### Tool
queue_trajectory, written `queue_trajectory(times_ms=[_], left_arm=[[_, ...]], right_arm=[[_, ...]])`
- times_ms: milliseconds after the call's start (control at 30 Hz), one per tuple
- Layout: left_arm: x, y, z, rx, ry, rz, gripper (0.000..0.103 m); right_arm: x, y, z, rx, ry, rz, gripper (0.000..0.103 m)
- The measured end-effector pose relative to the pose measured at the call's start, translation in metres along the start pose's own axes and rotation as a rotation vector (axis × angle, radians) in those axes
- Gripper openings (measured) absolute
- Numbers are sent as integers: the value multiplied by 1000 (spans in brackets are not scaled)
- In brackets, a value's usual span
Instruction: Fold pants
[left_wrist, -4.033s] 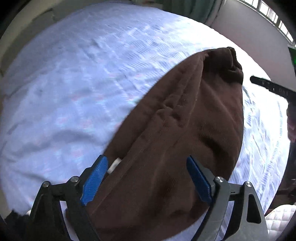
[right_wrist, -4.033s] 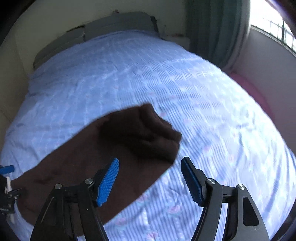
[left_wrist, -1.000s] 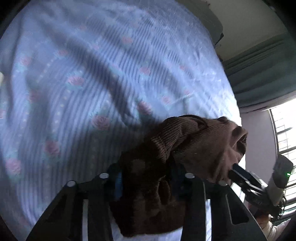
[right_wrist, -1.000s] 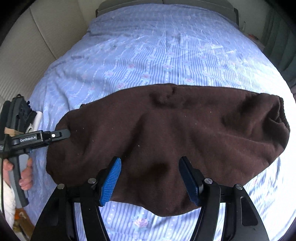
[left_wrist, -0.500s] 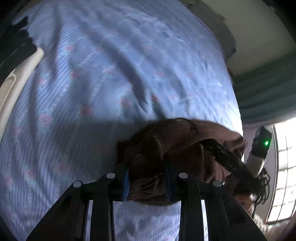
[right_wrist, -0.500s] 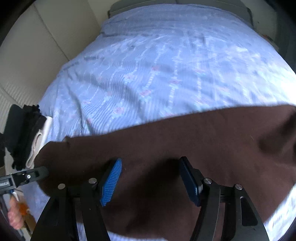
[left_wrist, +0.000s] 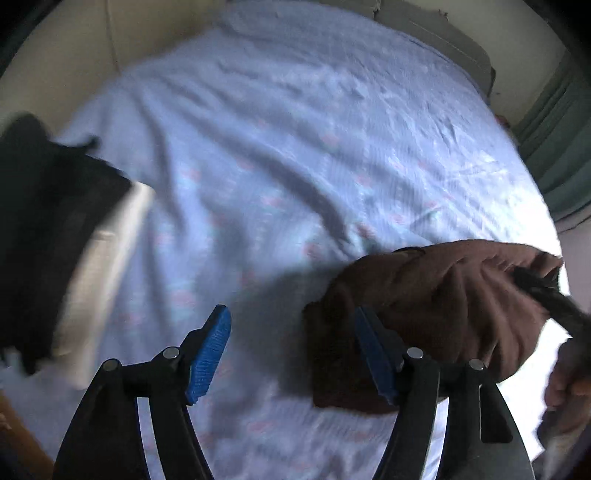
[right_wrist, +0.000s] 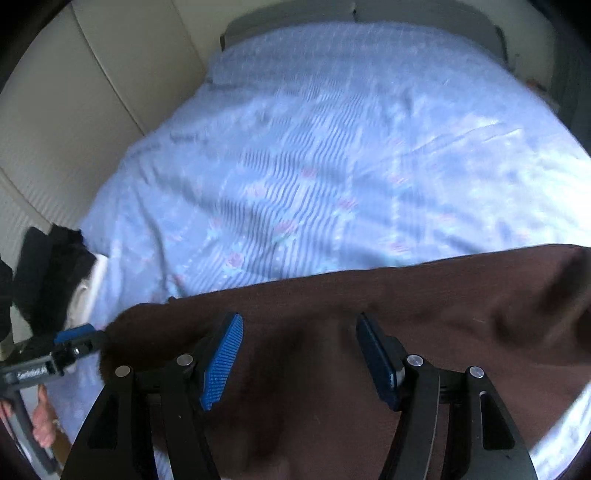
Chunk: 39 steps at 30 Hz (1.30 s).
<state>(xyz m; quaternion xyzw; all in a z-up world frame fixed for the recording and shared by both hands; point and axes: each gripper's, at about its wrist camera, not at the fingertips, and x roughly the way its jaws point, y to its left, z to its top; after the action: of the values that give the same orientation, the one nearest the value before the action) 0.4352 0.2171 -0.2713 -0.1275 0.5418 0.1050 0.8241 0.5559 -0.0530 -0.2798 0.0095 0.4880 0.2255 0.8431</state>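
- Left gripper (left_wrist: 291, 356): your jaws stand wide, nothing between them. Its right-hand pad sits at the edge of the brown pants (left_wrist: 436, 299); whether it touches the cloth, cannot tell. Frame is blurred.
- Right gripper (right_wrist: 299, 360): jaws wide, empty, hovering over the pants' mid-span. Contact with the cloth cannot be judged.
- Pants location: on the bed (right_wrist: 332, 147), along its near edge. In the right wrist view they lie spread as a long band; in the left wrist view the end nearest you looks bunched and humped, not flat.
- Risk: neither gripper holds cloth, so the humped end may slump or unroll. Cause: thick soft fabric with no weight on the fold.
- Risk: closing the right gripper mid-span could pinch a single layer and drag the stack askew.
- Risk: pants sit near the bed edge; a pull toward you may slide them off.
- Further left: dark stacked clothing (left_wrist: 48, 229), well apart from the pants.
- Far: the bed's headboard (right_wrist: 354, 14).
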Motion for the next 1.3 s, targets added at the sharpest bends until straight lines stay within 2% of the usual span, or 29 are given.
queue_trajectory(times_ms=[100, 167, 267, 333, 467, 567, 667, 800, 867, 967, 1033, 1200, 1300], left_arm=[[-22, -9, -25, -26, 3, 6, 74], [-27, -19, -44, -59, 14, -23, 75], [-17, -30, -67, -197, 46, -89, 81], [-2, -35, -76, -296, 87, -133, 81], [24, -35, -85, -470, 105, -209, 81], [40, -31, -88, -564, 120, -253, 81], [54, -26, -87, -622, 120, -278, 81], [69, -28, -82, -627, 115, -274, 77], [77, -28, -78, -637, 132, -286, 59], [73, -24, -67, -636, 142, -281, 45], [59, -22, -59, -603, 117, -270, 38], [20, -25, -35, -511, -11, -238, 34], [18, -29, -23, -452, -24, -211, 33]], right_arm=[[-39, -12, -22, 0, -31, -19, 65], [-52, -19, -39, 6, -19, -22, 65], [-62, -28, -71, 15, 50, -7, 65], [-59, -34, -89, 9, 94, -4, 65], [-37, -44, -118, 2, 189, -6, 65], [-25, -49, -127, 29, 217, -6, 65], [-21, -52, -129, 61, 202, 4, 65], [-18, -54, -126, 80, 174, 13, 65], [-16, -52, -124, 65, 172, 17, 65], [-14, -48, -120, 34, 171, 17, 65], [-17, -45, -115, 21, 160, 26, 64], [-39, -31, -86, -54, 33, 77, 64], [-27, -35, -79, -52, 58, 111, 64]])
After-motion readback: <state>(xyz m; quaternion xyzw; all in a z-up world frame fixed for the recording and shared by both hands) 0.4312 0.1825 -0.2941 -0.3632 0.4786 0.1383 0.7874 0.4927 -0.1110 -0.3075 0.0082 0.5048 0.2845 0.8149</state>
